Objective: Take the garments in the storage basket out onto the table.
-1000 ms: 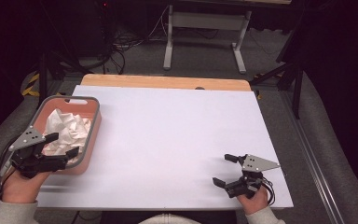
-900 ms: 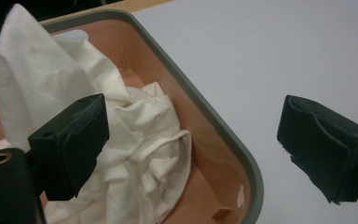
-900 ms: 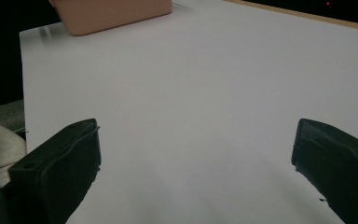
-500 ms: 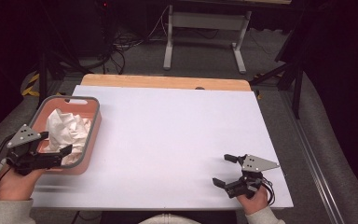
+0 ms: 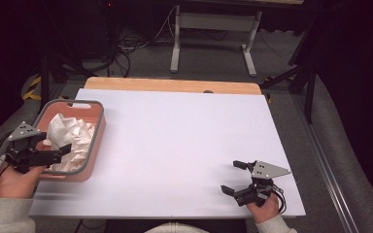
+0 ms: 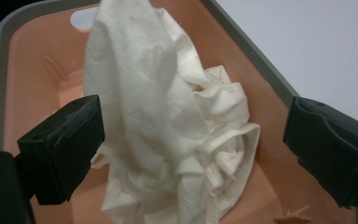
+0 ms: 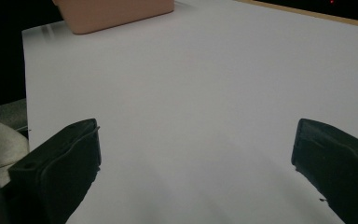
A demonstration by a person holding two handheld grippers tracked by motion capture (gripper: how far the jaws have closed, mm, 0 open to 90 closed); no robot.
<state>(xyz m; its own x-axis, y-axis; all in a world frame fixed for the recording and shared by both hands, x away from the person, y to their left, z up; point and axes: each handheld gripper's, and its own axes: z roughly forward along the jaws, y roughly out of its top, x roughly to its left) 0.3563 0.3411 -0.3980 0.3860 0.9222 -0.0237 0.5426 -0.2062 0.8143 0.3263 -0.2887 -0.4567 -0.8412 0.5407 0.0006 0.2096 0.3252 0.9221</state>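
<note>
While the left gripper (image 5: 53, 155) hangs at the pink bin (image 5: 97, 127) w/ jaws wide, having just opened, crumpled white paper (image 6: 168, 135) lies inside, released. Right gripper (image 5: 235, 177) rests wide, empty, on the white table (image 5: 184, 141). Drop-off looks done; only pulling back remains.

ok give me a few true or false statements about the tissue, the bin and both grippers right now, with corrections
1. The crumpled white tissue lies inside the pink bin. True.
2. The left gripper is clamped shut on the tissue. False: its jaws stand wide apart, not pressing it.
3. The right gripper holds a second tissue. False: its open jaws hold nothing, over the white table.
4. The bin sits at the table's left edge. True.
</note>
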